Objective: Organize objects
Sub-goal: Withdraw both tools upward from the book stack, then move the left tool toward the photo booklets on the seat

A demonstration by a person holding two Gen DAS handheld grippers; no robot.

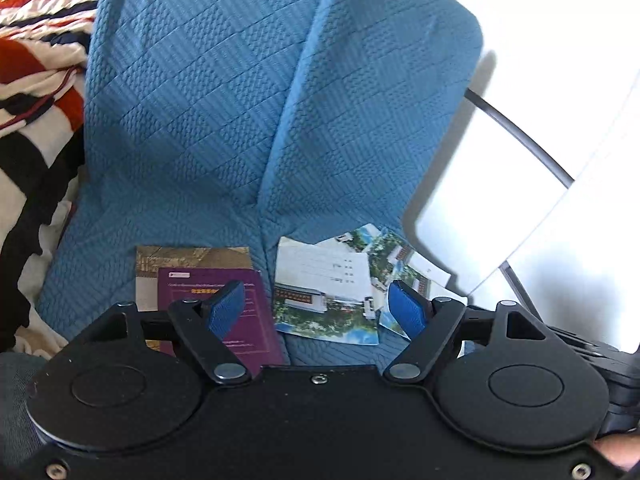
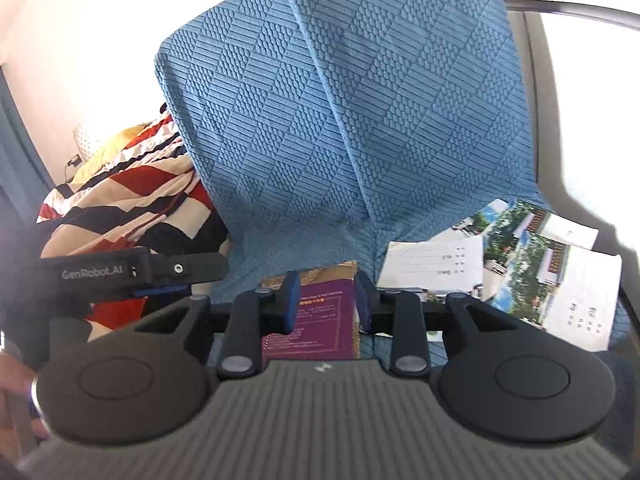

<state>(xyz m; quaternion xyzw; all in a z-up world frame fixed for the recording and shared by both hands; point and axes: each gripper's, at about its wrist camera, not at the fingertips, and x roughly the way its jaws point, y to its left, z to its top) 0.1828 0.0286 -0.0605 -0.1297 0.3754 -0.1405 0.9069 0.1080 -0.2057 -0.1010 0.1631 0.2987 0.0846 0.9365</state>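
A purple booklet lies on top of a golden-brown booklet on the blue sofa seat. To its right, several photo pamphlets are spread out and overlap. My left gripper hovers above them, open wide, with nothing between its blue pads. In the right wrist view my right gripper stands narrowly open and empty above the purple booklet. The golden-brown booklet peeks out behind it and the pamphlets lie to the right. The left gripper's body shows at the left.
Two blue textured back cushions rise behind the seat. A red, white and black striped blanket is bunched at the left. A white panel with a dark metal bar borders the right side. A hand grips the left handle.
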